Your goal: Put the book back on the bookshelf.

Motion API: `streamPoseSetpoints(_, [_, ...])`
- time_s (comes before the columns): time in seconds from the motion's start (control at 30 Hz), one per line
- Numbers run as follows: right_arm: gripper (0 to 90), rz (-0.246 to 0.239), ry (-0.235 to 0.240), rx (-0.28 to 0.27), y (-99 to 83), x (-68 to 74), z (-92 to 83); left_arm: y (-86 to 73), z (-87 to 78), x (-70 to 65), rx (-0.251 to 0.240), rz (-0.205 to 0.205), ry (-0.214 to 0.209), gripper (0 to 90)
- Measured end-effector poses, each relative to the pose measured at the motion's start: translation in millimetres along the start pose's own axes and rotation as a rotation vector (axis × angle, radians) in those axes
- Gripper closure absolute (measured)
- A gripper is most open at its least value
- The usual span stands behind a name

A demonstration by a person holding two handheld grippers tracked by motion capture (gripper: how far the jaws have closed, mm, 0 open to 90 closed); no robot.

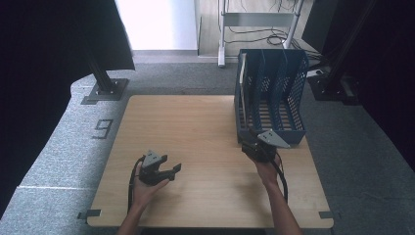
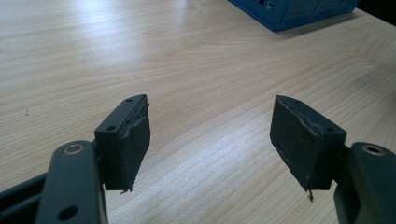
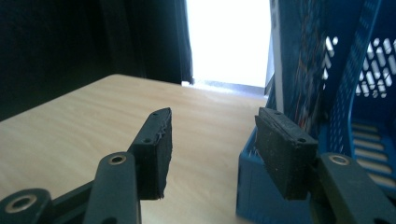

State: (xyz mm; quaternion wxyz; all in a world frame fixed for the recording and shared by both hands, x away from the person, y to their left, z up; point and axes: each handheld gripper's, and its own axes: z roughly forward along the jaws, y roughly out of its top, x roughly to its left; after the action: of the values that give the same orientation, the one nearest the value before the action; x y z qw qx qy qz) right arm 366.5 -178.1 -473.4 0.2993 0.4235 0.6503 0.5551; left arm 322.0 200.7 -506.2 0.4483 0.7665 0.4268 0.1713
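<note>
A blue plastic file rack [image 1: 270,98] with upright dividers stands at the far right of a wooden table [image 1: 195,147]. Something flat and upright, a book or folder [image 3: 299,70], stands in its leftmost slot, just beyond the right gripper's [image 1: 255,147] fingers. Those fingers [image 3: 156,149] are released and spread, with the rack's near front corner just past the right-hand one and nothing between them. Well away to the left, the left gripper [image 1: 172,172] rests in a hand low over bare table, its fingers [image 2: 128,140] released too, wide apart and grasping nothing.
</note>
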Motion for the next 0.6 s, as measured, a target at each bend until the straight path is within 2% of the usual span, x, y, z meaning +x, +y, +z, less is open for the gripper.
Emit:
streamPoseSetpoints(0.4, [45.5, 0.008, 0.035, 0.087, -39.4, 6.9, -15.6, -1.5, 1.7, -0.7, 0.012, 0.005, -0.003, 28.8])
streamPoseSetpoints(0.6, [45.4, -0.004, 0.05, 0.122, -50.6, 11.1, -20.1, -1.6, 1.5, -1.6, 0.015, 0.008, -0.006, 28.8])
